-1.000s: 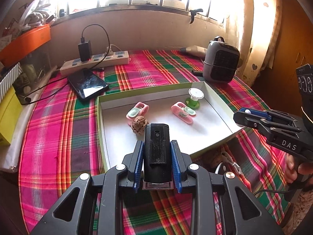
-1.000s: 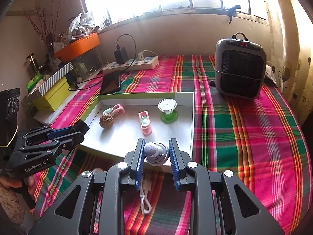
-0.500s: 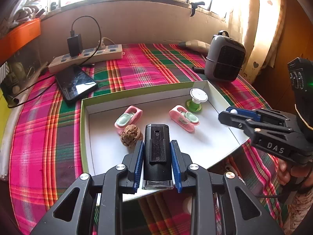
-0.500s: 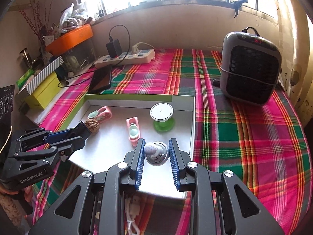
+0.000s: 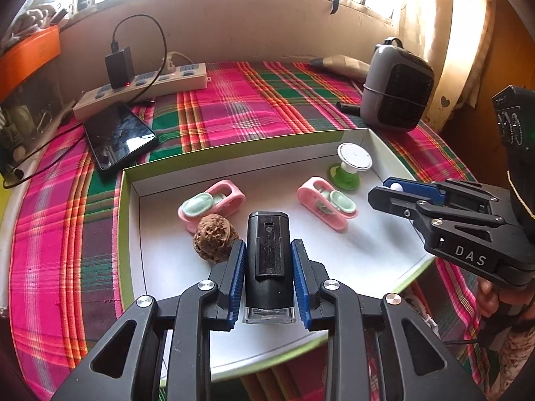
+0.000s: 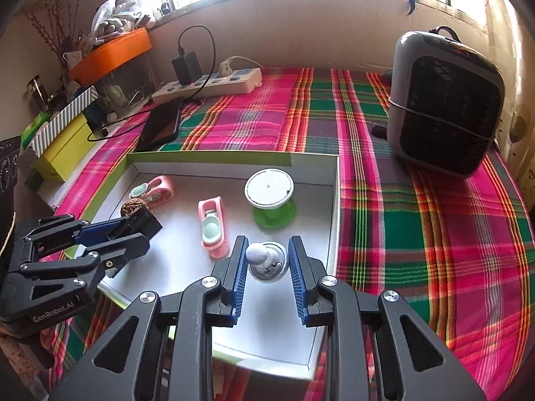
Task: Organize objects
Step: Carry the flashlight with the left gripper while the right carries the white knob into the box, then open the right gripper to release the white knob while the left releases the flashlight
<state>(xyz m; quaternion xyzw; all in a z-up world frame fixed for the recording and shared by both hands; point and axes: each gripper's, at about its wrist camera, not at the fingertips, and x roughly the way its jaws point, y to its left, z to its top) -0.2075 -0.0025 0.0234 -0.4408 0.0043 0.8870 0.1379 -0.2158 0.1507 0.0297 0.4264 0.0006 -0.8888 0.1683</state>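
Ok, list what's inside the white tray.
Inside the white tray: two pink clips, a walnut, a green-based spool. The gripped black device hides the floor beneath it.

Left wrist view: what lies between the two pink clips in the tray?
Nothing: between the left pink clip and the right pink clip only bare white tray floor shows. The walnut lies nearer the camera.

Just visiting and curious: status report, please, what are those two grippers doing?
Left gripper shut on black box, over tray. Right gripper shut on white knob, over tray too. Walnut beside left gripper.
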